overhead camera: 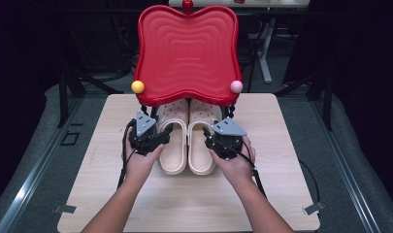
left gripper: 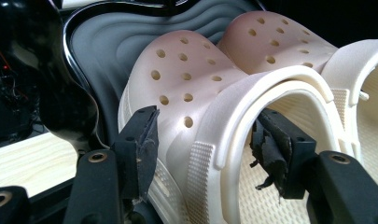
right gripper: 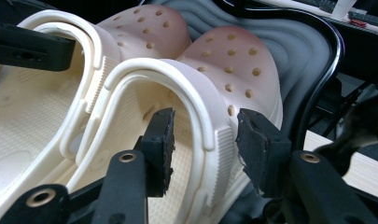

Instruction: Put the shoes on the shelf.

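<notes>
Lying side by side on the tabletop [overhead camera: 111, 194] with toes tucked under the red tray [overhead camera: 187, 53], the left clog [overhead camera: 173, 141] and the right clog [overhead camera: 202, 141] are each straddled at the outer wall. The left hand-held gripper [left gripper: 210, 149] and the right hand-held gripper [right gripper: 203, 149] are held apart, not yet clamped. A sound grip is best had if the pads are closed squarely on wall and strap, and both clogs are drawn back evenly.

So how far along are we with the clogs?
Done: both clogs sit side by side, toes under the red tray. In hand: the left gripper straddles the left clog's outer wall, the right gripper the right clog's, jaws not yet closed. Left: clamping and moving them.
</notes>
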A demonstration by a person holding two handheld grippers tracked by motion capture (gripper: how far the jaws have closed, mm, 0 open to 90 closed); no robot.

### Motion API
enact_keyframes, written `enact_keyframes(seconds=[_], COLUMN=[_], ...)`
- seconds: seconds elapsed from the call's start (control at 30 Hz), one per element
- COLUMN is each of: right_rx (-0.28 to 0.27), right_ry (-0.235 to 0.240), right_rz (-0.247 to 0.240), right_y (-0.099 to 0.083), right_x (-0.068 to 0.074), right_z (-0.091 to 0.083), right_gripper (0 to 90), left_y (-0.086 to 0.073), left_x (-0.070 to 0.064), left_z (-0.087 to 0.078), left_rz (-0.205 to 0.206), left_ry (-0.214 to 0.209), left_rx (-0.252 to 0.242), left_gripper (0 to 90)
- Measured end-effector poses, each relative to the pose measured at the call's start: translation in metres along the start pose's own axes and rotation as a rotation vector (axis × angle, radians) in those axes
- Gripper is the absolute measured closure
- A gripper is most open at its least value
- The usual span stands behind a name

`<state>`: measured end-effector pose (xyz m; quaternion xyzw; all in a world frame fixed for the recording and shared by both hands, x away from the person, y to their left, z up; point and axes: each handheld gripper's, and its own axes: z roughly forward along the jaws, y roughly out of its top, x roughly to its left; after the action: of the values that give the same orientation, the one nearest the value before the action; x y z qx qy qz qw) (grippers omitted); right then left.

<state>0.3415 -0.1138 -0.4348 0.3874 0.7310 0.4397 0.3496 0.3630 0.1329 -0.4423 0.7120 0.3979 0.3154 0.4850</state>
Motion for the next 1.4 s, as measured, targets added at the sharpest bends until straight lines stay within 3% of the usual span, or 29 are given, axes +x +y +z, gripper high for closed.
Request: enact_keyframes(seconds=[0.53, 0.8, 0.93, 1.2, 1.4], right_rx=[-0.019, -0.044, -0.045, -0.063, -0.048], right_ry=[0.028, 0.056, 0.069, 0.073, 0.124], right_rz=[-0.008, -0.027, -0.038, -0.108, -0.077], right_y=[-0.002, -0.002, -0.007, -0.025, -0.038], right_x=[-0.002, 0.001, 0.005, 0.021, 0.027], right_z=[-0.015, -0.035, -0.049, -0.07, -0.081], right_gripper=[52.3, 51.5, 51.7, 52.2, 53.5], left_y=[0.001, 0.001, -0.005, -0.026, -0.039], left_x=[-0.006, -0.007, -0.01, -0.012, -0.01], left_z=[-0.021, -0.043, -0.056, -0.077, -0.087], left_rz=[0.02, 0.026, 0.047, 0.068, 0.044], left_ry=[-0.037, -0.073, -0.089, -0.104, -0.103], left_rx=[-0.021, -0.046, -0.044, -0.029, -0.012], left_gripper=[41.0, 41.4, 41.8, 43.0, 43.0])
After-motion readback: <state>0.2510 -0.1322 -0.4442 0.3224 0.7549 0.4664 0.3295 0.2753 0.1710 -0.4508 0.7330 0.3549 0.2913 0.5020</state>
